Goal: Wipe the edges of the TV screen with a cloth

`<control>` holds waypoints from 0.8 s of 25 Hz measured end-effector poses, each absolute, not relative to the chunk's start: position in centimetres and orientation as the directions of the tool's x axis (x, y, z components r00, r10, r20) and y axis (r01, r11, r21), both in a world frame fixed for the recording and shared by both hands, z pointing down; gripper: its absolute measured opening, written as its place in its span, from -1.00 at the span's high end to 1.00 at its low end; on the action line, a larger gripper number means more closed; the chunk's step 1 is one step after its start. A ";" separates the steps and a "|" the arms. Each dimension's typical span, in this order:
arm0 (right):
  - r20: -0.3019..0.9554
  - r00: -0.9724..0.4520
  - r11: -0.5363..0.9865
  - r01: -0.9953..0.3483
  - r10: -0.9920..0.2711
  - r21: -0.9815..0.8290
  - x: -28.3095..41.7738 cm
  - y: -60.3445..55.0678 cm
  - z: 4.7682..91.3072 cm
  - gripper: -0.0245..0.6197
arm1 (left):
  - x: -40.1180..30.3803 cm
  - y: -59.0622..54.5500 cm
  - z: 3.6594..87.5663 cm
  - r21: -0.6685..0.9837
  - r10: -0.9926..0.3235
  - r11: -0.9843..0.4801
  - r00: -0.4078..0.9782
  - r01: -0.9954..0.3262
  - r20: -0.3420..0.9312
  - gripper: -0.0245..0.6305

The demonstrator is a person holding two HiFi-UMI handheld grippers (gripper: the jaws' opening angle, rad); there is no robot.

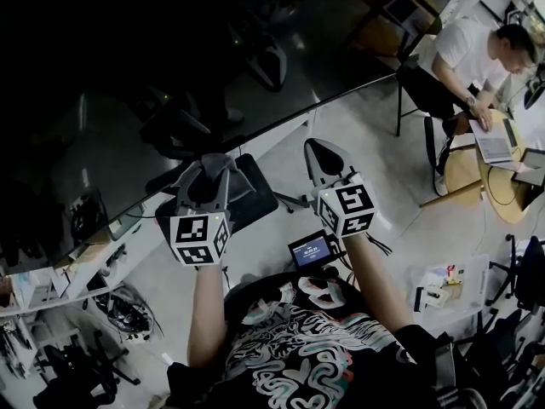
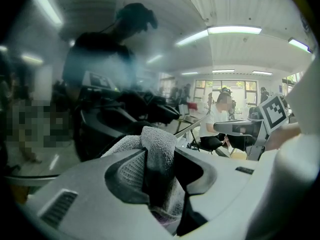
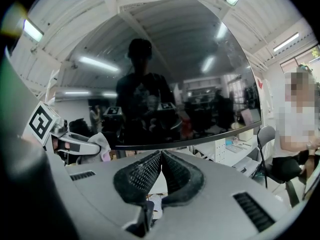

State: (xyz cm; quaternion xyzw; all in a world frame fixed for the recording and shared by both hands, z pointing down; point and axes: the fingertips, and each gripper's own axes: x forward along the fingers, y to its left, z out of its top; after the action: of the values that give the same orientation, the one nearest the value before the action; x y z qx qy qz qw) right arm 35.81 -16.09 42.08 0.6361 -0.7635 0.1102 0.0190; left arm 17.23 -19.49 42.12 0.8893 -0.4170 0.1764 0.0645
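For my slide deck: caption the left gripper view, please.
Left gripper shut on a grey cloth, facing the dark, reflective TV screen.

TV (image 1: 128, 100): top and left run off head view's edge; only lower rim shows. Cloth (image 2: 159, 146): lower part buried between jaws of my left gripper (image 1: 215, 164); can't tell if cloth touches TV rim. In left gripper view, reflections on glass hazy, smeared. Display (image 1: 312, 250) near my chest: readout too small to read. Person (image 1: 464, 54) at desk: partly cut by right edge.
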 end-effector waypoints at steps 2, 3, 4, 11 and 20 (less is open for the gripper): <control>0.170 -0.187 0.163 -0.976 -0.968 -0.145 36.0 -16.1 42.1 0.83 | 17.6 -19.5 42.1 -0.032 -0.717 -0.646 0.592 -0.763 0.368 0.48; 0.171 -0.186 0.162 -0.976 -0.968 -0.145 36.1 -16.1 42.1 0.83 | 17.7 -19.5 42.1 -0.031 -0.717 -0.646 0.592 -0.763 0.368 0.48; 0.171 -0.185 0.161 -0.976 -0.968 -0.145 36.1 -16.1 42.1 0.83 | 17.9 -19.6 42.1 -0.030 -0.717 -0.646 0.593 -0.763 0.368 0.48; 0.167 -0.174 0.150 -0.978 -0.970 -0.147 36.7 -16.2 42.0 0.83 | 19.0 -19.7 42.1 -0.021 -0.715 -0.648 0.598 -0.762 0.362 0.48; 0.188 -0.132 0.106 -0.984 -0.973 -0.143 38.4 -15.0 42.6 0.83 | 20.7 -19.7 41.9 -0.030 -0.713 -0.656 0.605 -0.754 0.355 0.48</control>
State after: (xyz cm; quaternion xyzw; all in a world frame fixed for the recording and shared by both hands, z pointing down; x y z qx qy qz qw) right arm 38.37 -15.01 42.58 0.6583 -0.7434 0.1164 0.0231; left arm 20.72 -19.71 41.90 0.8937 -0.4104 0.1704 0.0612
